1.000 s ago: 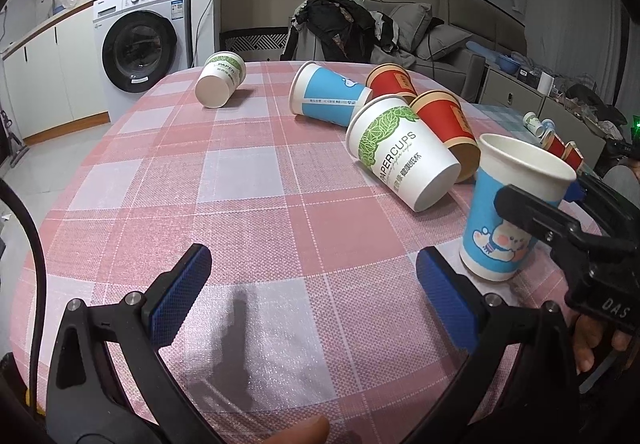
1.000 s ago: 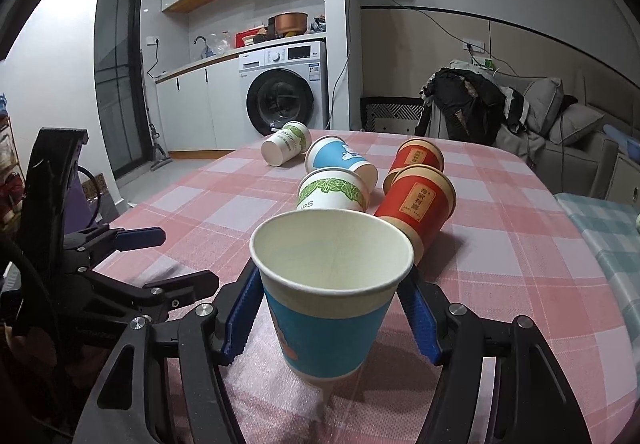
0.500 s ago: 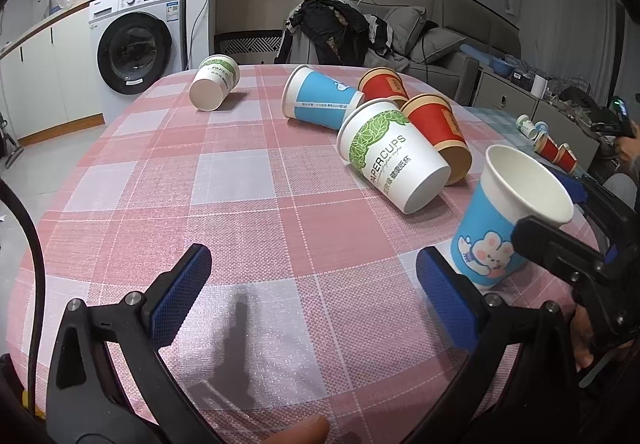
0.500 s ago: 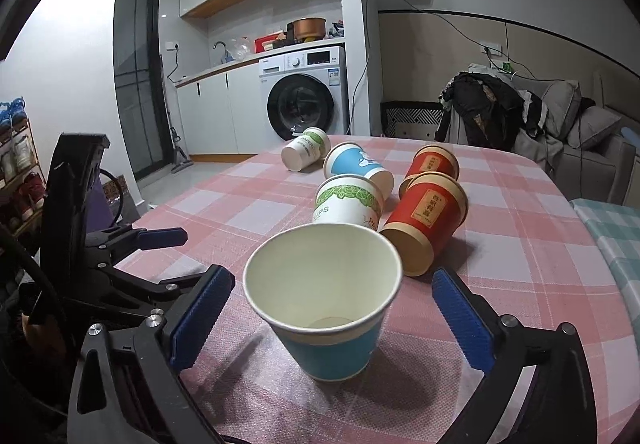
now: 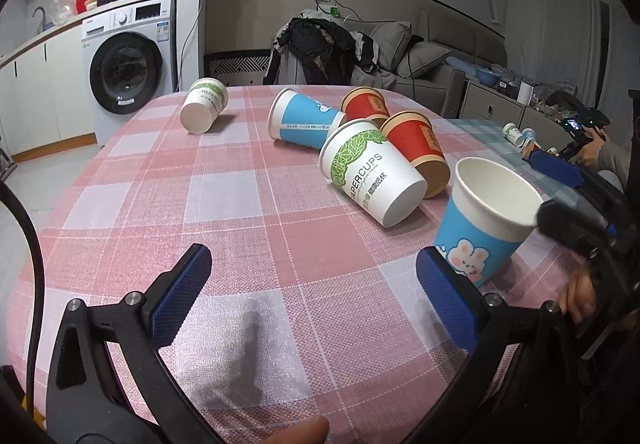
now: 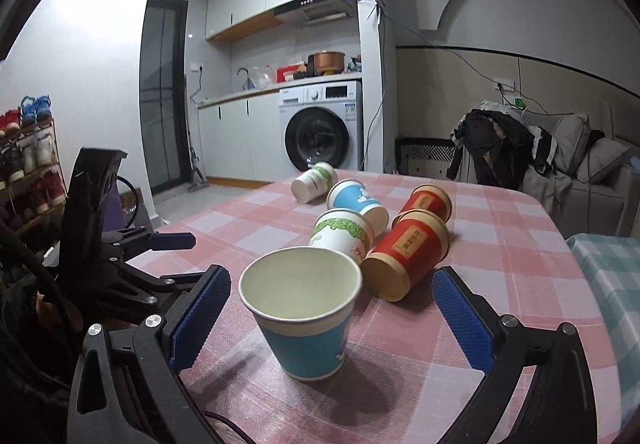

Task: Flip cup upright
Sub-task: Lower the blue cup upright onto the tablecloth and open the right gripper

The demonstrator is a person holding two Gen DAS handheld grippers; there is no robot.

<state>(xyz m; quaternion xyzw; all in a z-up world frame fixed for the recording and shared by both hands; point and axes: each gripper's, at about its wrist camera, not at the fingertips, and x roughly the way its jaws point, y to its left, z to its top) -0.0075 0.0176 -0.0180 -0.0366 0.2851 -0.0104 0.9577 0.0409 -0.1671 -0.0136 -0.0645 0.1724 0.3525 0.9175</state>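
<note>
A blue paper cup with a rabbit print [image 5: 480, 220] stands upright on the pink checked tablecloth [image 5: 240, 204]; in the right wrist view the same cup [image 6: 304, 312] stands free between the open fingers. My right gripper [image 6: 332, 316] is open around it without touching. My left gripper [image 5: 316, 300] is open and empty, low over the cloth to the cup's left. Several cups lie on their sides behind: a green-leaf white cup [image 5: 372, 176], two red cups [image 5: 420, 152], a blue cup [image 5: 308, 120] and a far white cup [image 5: 204, 104].
The table's near and right edges are close to the upright cup. A second table with a teal checked cloth [image 6: 608, 284] stands to the right. A washing machine [image 5: 128, 60] and a sofa with clothes [image 5: 360, 52] stand behind the table.
My right gripper has opened, let go of the blue cup and pulled back and up from it. The cup stays standing upright. The left gripper has hardly moved.
</note>
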